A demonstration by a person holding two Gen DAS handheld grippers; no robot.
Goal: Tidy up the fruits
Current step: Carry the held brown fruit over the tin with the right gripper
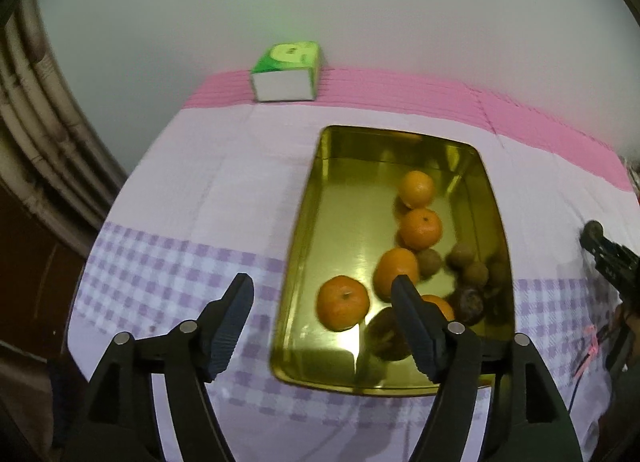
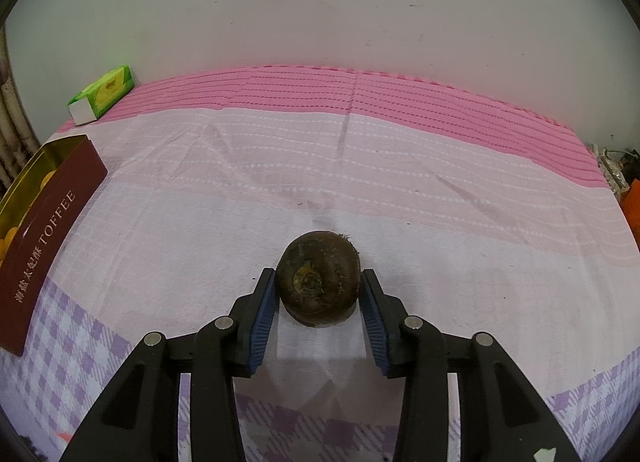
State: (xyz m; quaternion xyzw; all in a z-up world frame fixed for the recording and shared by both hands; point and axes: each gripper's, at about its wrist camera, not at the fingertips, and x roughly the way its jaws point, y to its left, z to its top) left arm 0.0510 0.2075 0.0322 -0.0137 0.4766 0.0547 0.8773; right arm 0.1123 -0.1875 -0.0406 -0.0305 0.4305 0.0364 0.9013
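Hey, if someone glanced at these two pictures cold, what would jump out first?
The shiny gold rectangular tin on the checked cloth, with bright orange tangerines and small brown fruits inside. Then the dark brown round fruit alone on the cloth between the right gripper fingers.

- The red side of the tin (image 2: 48,229), at the far left in the right wrist view, carries the word "TOFFEE" in pale letters.
- Before this word stand Chinese characters, too small to read surely.
- The print on the green box (image 2: 105,95) is unreadable.
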